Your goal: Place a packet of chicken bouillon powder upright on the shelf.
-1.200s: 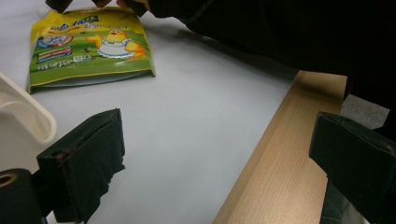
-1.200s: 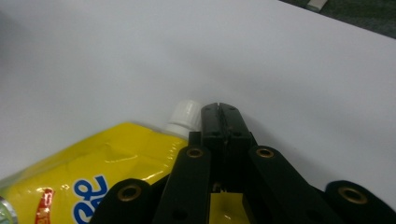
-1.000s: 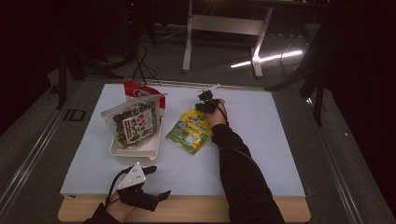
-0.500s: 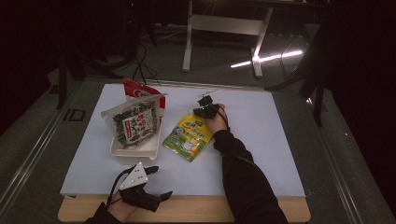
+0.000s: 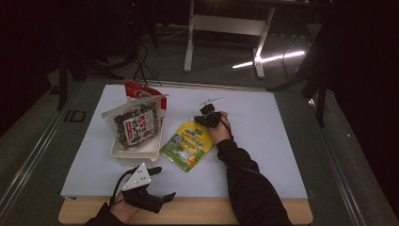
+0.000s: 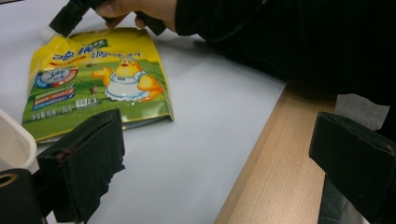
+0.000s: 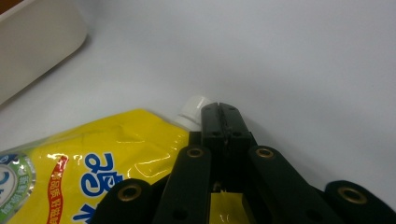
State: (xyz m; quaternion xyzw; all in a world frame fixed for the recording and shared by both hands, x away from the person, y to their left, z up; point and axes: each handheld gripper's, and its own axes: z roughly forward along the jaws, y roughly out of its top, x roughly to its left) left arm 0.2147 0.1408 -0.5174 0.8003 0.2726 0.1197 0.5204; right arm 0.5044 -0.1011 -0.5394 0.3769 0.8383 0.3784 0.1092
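A yellow-green spouted pouch (image 5: 187, 145) lies flat on the white table top, right of the tray. My right gripper (image 5: 203, 120) is at the pouch's far end, shut on its top edge beside the white spout cap (image 7: 194, 106). The right gripper view has the closed jaw tips (image 7: 219, 112) pressed together over the yellow film (image 7: 93, 154). My left gripper (image 5: 162, 182) rests at the table's near edge, open with nothing between its pads (image 6: 84, 158). From there I see the pouch (image 6: 98, 79) and the right gripper (image 6: 70, 14) farther off.
A white tray (image 5: 136, 151) left of the pouch holds a dark seaweed packet (image 5: 135, 125), with a red packet (image 5: 141, 89) standing behind it. A wooden strip (image 6: 271, 158) runs along the near table edge. A sleeve (image 5: 244, 179) lies across the near right part.
The right gripper has come toward the near side of the table, dragging the yellow pouch with it. The left gripper has stayed where it was.
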